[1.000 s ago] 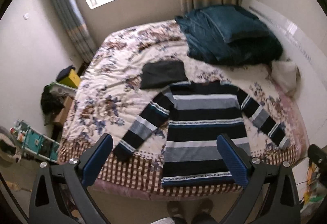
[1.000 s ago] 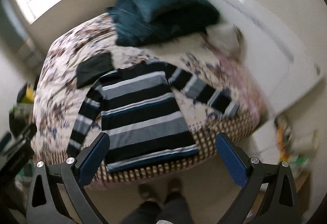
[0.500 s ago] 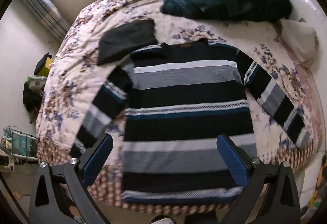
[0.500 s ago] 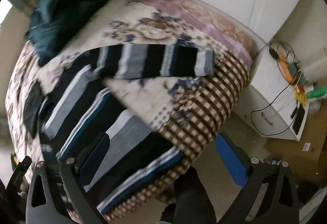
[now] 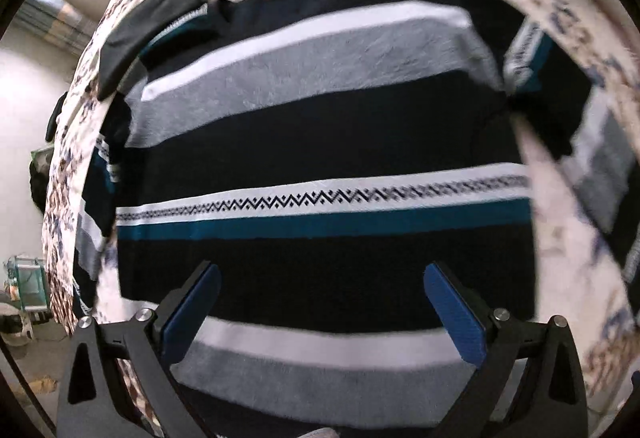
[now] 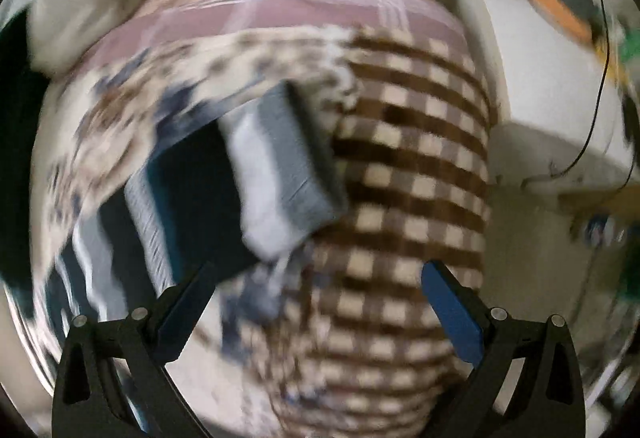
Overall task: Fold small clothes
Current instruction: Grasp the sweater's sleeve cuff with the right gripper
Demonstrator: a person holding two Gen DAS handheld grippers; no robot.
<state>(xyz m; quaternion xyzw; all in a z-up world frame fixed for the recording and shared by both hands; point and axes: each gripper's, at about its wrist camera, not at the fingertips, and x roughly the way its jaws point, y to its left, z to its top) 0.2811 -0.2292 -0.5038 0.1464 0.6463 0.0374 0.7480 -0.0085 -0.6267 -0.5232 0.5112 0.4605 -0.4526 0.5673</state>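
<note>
A striped sweater (image 5: 320, 142) in black, grey, white and teal lies flat on the bed and fills the left wrist view. My left gripper (image 5: 322, 312) hovers open close above its lower body, nothing between the blue pads. In the blurred right wrist view, the sweater's right sleeve (image 6: 224, 190) stretches across the bedspread, its grey cuff end up and left of my right gripper (image 6: 316, 312). That gripper is open over the checked border, holding nothing.
A dark folded garment (image 5: 160, 14) lies by the sweater's left shoulder. The floral bedspread (image 5: 568, 278) ends in a brown checked border (image 6: 412, 178). A white cabinet (image 6: 536, 86) with cables and orange items stands right of the bed. A pale pillow (image 6: 76, 6) sits far left.
Both grippers have dropped much closer to the bed. The left one now hangs low over the sweater body; the right one swung toward the right sleeve's cuff. Both stay open.
</note>
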